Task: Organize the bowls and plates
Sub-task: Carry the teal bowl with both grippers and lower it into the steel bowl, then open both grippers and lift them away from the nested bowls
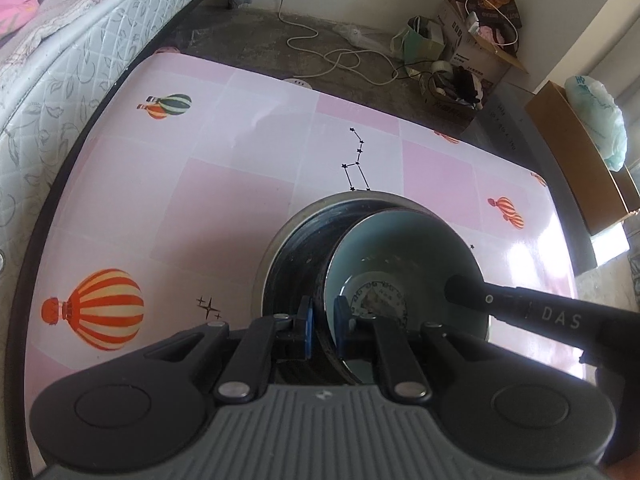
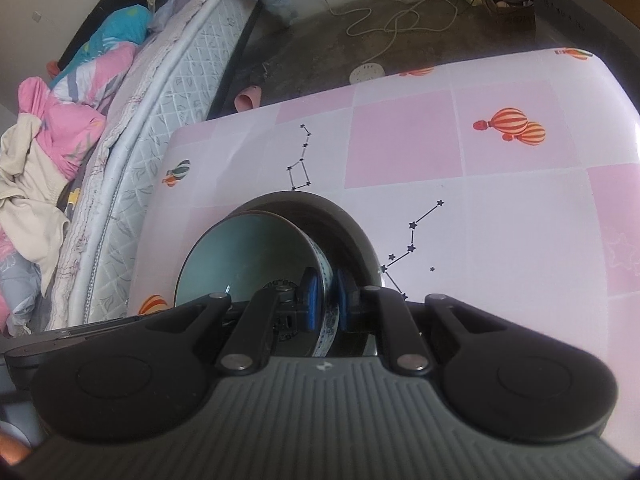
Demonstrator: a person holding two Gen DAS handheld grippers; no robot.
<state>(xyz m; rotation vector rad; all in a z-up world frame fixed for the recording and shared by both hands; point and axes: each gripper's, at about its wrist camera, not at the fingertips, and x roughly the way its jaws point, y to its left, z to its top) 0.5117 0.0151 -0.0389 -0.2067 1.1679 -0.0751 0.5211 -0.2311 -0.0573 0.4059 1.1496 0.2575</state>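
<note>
A pale green bowl (image 1: 400,248) with a blue-and-white patterned outside sits inside a larger dark bowl (image 1: 296,248) on the pink table. My left gripper (image 1: 322,326) is shut on the green bowl's left wall, one blue pad inside and one outside. My right gripper (image 2: 325,304) is shut on the same bowl's right wall (image 2: 326,280); the bowl's green inside (image 2: 248,248) lies to its left and the dark bowl (image 2: 344,224) wraps around behind. The right gripper's black finger (image 1: 520,304) reaches into the green bowl in the left wrist view.
The table (image 1: 224,184) has a pink checked cover with balloon and star prints. A mattress (image 1: 60,60) runs along the table's left side. Cardboard boxes and bags (image 1: 472,40) and a white cable (image 1: 328,52) lie on the floor beyond.
</note>
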